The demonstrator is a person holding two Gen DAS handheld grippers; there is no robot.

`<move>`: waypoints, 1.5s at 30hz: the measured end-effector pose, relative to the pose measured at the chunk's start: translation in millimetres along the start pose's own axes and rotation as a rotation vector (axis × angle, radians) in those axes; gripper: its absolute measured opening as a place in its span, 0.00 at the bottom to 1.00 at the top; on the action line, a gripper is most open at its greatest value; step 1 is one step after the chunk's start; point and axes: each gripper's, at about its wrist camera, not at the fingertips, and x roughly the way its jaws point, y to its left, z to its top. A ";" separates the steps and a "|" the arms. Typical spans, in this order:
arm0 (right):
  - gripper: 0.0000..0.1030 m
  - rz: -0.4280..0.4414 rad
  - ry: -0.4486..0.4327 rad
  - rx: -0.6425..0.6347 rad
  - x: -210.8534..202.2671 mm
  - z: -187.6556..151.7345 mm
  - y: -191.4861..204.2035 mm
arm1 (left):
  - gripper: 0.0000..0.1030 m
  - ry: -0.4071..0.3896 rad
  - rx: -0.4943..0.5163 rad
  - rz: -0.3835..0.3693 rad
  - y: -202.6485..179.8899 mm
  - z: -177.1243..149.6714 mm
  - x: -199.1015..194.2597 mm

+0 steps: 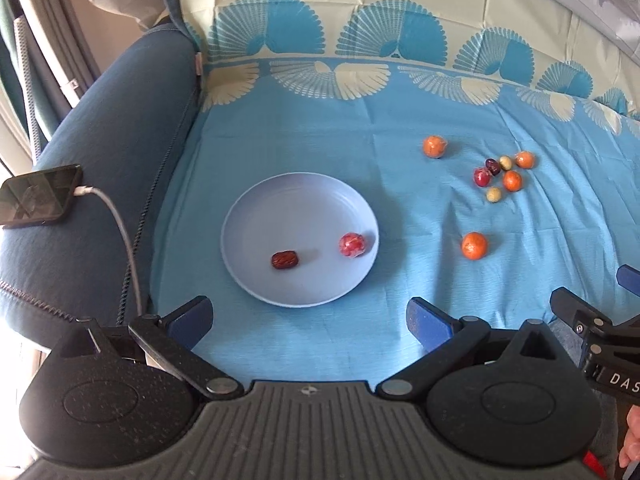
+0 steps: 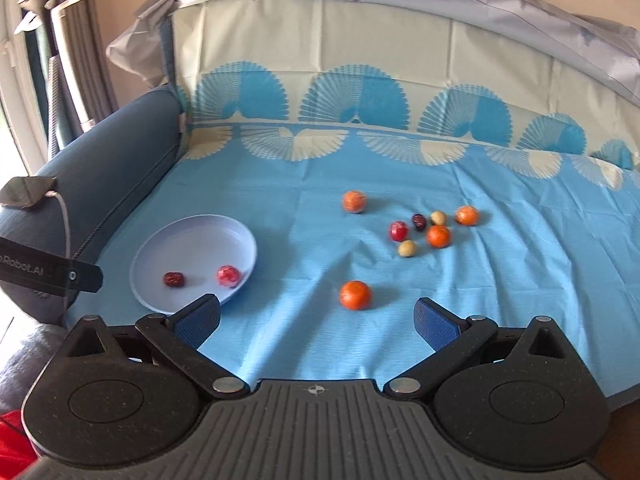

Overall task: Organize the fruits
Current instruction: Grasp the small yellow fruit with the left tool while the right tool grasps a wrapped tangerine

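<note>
Your fruits sit in 2 places. On the pale blue plate (image 1: 256, 216) you have 2 pieces: a dark red date (image 1: 285, 259) and a pink-red wrapped fruit (image 1: 352, 244) near the rim. The rest lie loose on the blue cloth (image 1: 304, 140) to the plate's right: 1 orange (image 2: 355, 295) nearest you, 1 wrapped orange (image 2: 354, 201) farther back, and a tight cluster (image 2: 428, 230) of 6 small pieces, 2 orange, 2 pale, 1 red, 1 dark.

Your left gripper (image 1: 310, 318) hovers just short of the plate with its blue pads spread wide and nothing between them. Your right gripper (image 2: 318, 320) is likewise spread wide and empty, with the nearest orange just ahead between its fingers.

The cloth, printed with fan shapes, covers a sofa seat and runs up its back. The dark blue armrest (image 1: 116, 120) at left carries a phone (image 1: 40, 195) with a white cable (image 1: 120, 232) plugged in. Curtains (image 2: 86, 32) hang behind.

The cluster's small pieces are too tiny to name surely, and the right wrist view is slightly blurred.
</note>
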 end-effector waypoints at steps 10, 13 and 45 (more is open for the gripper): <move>0.99 -0.204 -0.024 0.130 88.5 12.0 -98.2 | 1.00 0.056 0.127 -0.106 -111.5 88.1 101.7; 0.99 -0.248 -0.031 0.145 126.5 16.7 -121.7 | 1.00 0.073 0.160 -0.132 -147.2 113.0 140.0; 0.39 -0.301 -0.039 0.093 266.9 64.3 -206.2 | 0.25 0.068 0.219 -0.283 -225.4 129.0 224.3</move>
